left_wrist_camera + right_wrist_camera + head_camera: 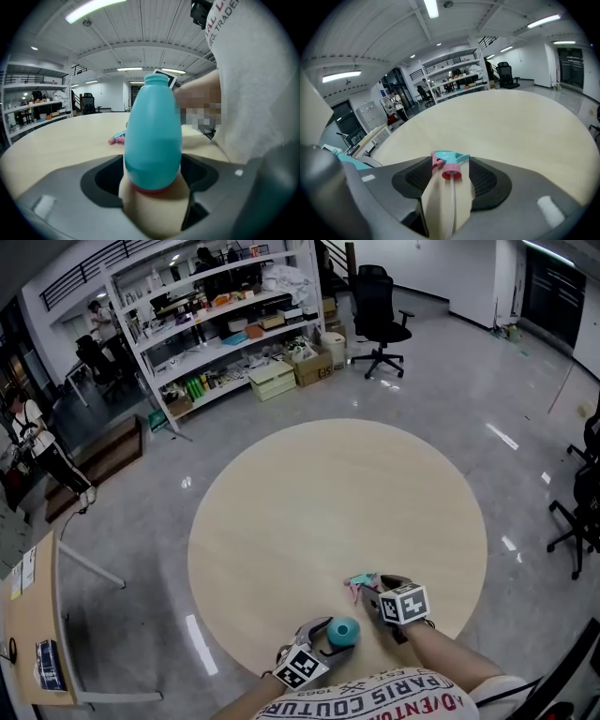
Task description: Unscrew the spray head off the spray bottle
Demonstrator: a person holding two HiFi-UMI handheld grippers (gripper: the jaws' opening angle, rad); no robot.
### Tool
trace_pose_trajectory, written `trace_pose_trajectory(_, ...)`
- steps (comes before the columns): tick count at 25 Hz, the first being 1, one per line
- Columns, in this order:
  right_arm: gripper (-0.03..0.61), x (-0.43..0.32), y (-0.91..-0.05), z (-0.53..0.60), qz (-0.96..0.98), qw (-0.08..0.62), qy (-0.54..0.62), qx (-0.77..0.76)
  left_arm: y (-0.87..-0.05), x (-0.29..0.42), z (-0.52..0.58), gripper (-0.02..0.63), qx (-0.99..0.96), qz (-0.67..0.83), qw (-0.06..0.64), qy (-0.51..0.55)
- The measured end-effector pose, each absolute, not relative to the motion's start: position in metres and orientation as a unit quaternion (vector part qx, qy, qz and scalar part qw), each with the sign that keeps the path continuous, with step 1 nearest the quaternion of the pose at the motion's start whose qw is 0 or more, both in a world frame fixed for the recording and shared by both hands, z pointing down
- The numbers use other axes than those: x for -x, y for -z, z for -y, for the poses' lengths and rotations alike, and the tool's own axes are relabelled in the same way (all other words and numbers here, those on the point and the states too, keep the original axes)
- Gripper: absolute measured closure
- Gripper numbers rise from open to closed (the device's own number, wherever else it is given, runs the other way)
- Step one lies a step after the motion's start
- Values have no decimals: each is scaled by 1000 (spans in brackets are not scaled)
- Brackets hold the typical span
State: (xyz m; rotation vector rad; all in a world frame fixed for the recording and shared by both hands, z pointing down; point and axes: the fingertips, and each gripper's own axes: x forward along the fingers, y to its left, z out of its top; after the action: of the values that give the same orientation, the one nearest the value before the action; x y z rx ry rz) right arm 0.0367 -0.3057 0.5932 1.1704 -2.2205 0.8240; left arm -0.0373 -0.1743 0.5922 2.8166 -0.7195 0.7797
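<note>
A teal spray bottle (153, 136) with a bare open neck stands upright between the jaws of my left gripper (152, 176), which is shut on its lower body. In the head view that bottle (343, 631) sits near the front edge of the round wooden table (328, 502). The spray head (449, 161), teal with a pink collar and trigger, lies on the table apart from the bottle, its clear dip tube (451, 201) trailing back toward the camera. My right gripper (451, 176) stands open around it, with gaps at both pads. In the head view the spray head (360, 584) lies just ahead of the right gripper (377, 591).
Beyond the table stand a metal shelving rack (225, 315) with boxes, cardboard boxes (314, 367) on the floor and a black office chair (380, 320). A wooden desk (33, 634) is at the left. People stand at the far left (37, 442).
</note>
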Motion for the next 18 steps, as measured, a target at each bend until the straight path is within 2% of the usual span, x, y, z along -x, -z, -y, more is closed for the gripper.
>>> trace_pose_trajectory(2, 336, -40, -577, 305, 828, 223, -273, -437, -594, 42, 175, 245, -931, 248, 73, -260)
trace_pose_trajectory(3, 358, -42, -566, 305, 836, 209, -253, -440, -594, 45, 176, 245, -929, 253, 77, -260)
trace_pose_trajectory(4, 396, -44, -556, 304, 844, 196, -232, -443, -594, 49, 178, 245, -927, 259, 81, -259)
trace_pose_trajectory(7, 575, -54, -526, 293, 856, 160, -191, -452, -587, 68, 178, 246, -921, 283, 93, -251)
trace_pose_trajectory(9, 577, -59, -510, 275, 866, 129, -193, -444, -577, 92, 170, 272, -914, 312, 112, -234)
trace_pose_trajectory(11, 577, -61, -496, 248, 879, 102, -196, -423, -565, 113, 157, 380, -909, 333, 144, -208)
trace_pose_trajectory(12, 577, -61, -490, 233, 887, 93, -194, -409, -559, 119, 148, 480, -909, 333, 160, -194)
trace_pose_trajectory(13, 577, -59, -485, 216, 895, 84, -192, -393, -554, 119, 139, 607, -912, 324, 174, -183)
trace_pose_trajectory(18, 578, -42, -467, 124, 928, 47, -193, -316, -523, 97, 85, 612, -935, 265, 183, -146)
